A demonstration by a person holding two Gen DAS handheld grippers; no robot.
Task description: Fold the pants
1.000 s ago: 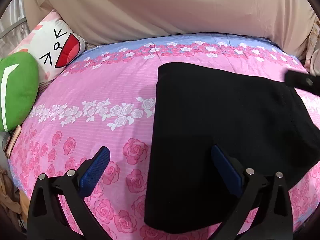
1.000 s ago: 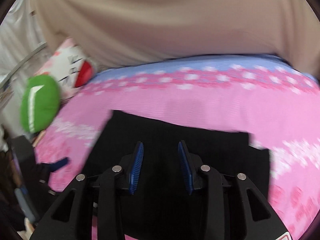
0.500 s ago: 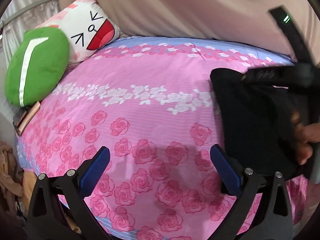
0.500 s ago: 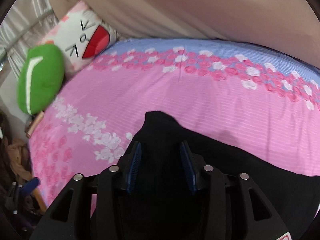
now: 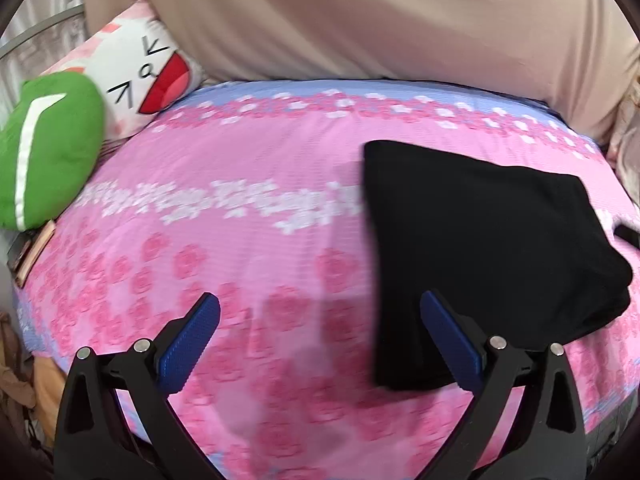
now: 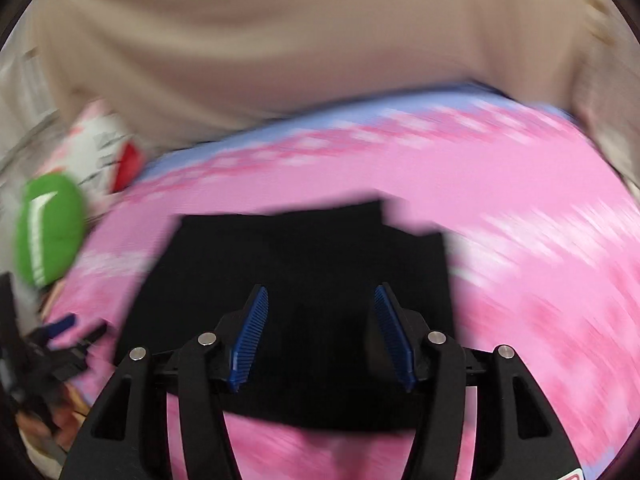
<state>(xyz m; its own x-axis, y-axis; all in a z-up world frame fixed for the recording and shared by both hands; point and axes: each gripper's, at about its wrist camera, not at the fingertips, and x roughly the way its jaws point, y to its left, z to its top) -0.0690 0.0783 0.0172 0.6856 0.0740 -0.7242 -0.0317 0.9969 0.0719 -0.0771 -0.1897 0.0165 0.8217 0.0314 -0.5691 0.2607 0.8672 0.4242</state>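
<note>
The black pants (image 5: 480, 240) lie folded into a compact rectangle on the pink rose bedsheet (image 5: 248, 208), right of centre in the left wrist view. My left gripper (image 5: 320, 340) is wide open and empty, hovering above the sheet just left of the pants' near edge. In the right wrist view the pants (image 6: 304, 256) lie flat in the middle. My right gripper (image 6: 320, 332) is open above them, with nothing between its blue pads. This view is blurred by motion.
A green cushion (image 5: 44, 148) and a white cartoon-face pillow (image 5: 148, 72) lie at the bed's left end. A beige curtain (image 5: 360, 16) hangs behind the bed. The left gripper's tip (image 6: 60, 326) shows at the right wrist view's left edge.
My right gripper has opened and let the pants drop flat on the bed. The left gripper swung left, then back toward the pants, staying open.
</note>
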